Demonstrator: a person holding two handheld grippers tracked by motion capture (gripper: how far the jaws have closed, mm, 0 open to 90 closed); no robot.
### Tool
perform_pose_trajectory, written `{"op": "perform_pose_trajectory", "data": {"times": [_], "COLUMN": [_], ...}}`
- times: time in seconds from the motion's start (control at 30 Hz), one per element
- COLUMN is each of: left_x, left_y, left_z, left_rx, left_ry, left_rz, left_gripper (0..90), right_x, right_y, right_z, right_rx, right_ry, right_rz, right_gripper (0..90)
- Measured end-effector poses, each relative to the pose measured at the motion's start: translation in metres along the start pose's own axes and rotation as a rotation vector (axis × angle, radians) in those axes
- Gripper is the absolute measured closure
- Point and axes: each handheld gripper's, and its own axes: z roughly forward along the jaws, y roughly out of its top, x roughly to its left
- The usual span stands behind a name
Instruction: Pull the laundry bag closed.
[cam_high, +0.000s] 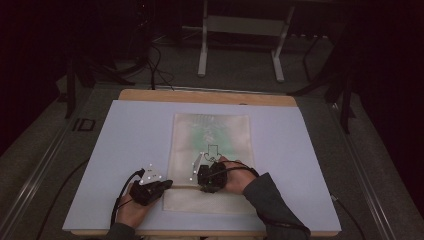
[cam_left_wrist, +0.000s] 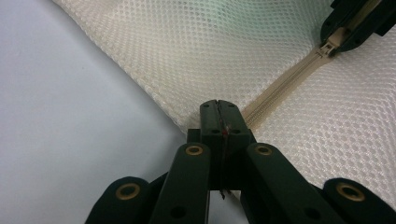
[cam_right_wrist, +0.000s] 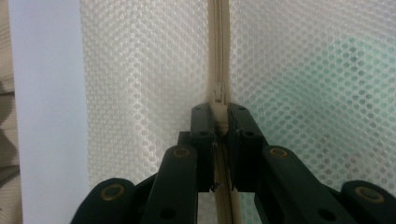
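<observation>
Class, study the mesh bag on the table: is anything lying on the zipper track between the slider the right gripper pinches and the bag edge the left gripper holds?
Nothing visible does. The right gripper is shut on the zipper slider. The zipper track runs bare across the mesh bag to the edge that the left gripper clamps.

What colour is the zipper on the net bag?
Beige, like the bag; the zipper shows best in the left gripper view.

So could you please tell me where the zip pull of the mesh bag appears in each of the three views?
High view: low centre, hidden under the right hand-held gripper.
Left gripper view: top right, the zip pull sits between the other gripper's jaws.
Right gripper view: centre, clamped between the jaws.
Shared landmark: the beige zip across the mesh bag.
</observation>
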Motion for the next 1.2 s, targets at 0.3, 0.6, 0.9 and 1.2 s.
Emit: {"op": "perform_pose_trajectory", "data": {"times": [0.3, 0.6, 0.9, 1.2], "left_x": [0.0, 0.0, 0.0, 0.0], "left_y": [0.0, 0.0, 0.0, 0.0], "left_z": [0.0, 0.0, 0.0, 0.0], "left_rx": [0.0, 0.0, 0.0, 0.0], "left_ry": [-0.001, -0.001, -0.001, -0.003], "left_rz": [-0.001, -0.001, 0.0, -0.003], "left_gripper": [89.6, 89.6, 89.6, 89.6], "right_x": [0.0, 0.001, 0.002, 0.001], "right_y": [-0.003, -0.009, -0.014, -0.02], "right_z": [-0.003, -0.007, -0.007, -0.009], "right_rx": [0.007, 0.001, 0.004, 0.017], "right_ry": [-0.004, -0.01, -0.005, -0.008], "right_rz": [-0.002, 0.003, 0.02, 0.021], "right_gripper": [82.2, 82.2, 82.2, 82.2]}}
